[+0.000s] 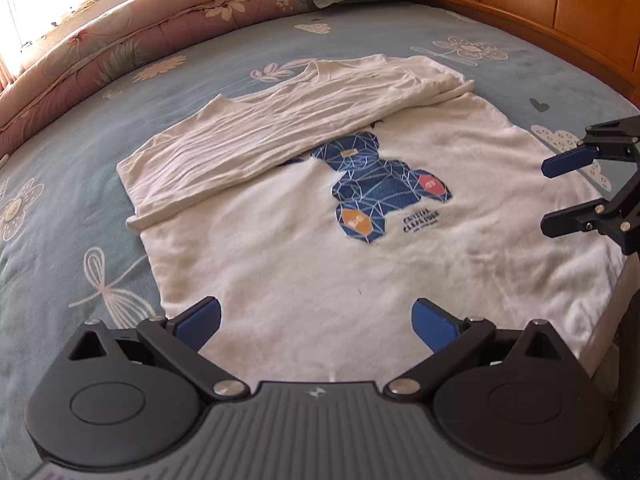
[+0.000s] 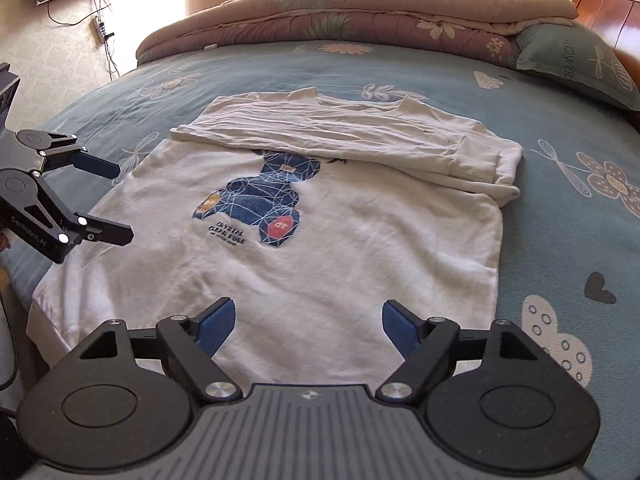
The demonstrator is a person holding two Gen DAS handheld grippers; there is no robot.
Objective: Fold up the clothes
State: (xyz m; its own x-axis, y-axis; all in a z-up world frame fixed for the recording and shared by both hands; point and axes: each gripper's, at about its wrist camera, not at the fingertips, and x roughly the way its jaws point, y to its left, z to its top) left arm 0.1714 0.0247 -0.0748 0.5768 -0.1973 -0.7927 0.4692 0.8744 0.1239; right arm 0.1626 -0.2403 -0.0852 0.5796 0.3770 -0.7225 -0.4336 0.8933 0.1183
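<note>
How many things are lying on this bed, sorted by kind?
White sweatshirt with the blue bear print: 1
Folded floral quilt at the far edge: 1
Green pillow: 1
Handheld grippers over the sweatshirt, left gripper and right gripper, both with fingers apart and empty: 2
Total: 5

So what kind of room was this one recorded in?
A bedroom, most likely in a home: the white sweatshirt lies on a bed with a floral blue sheet, a rolled quilt and a pillow along its far side, and a wooden headboard.
</note>
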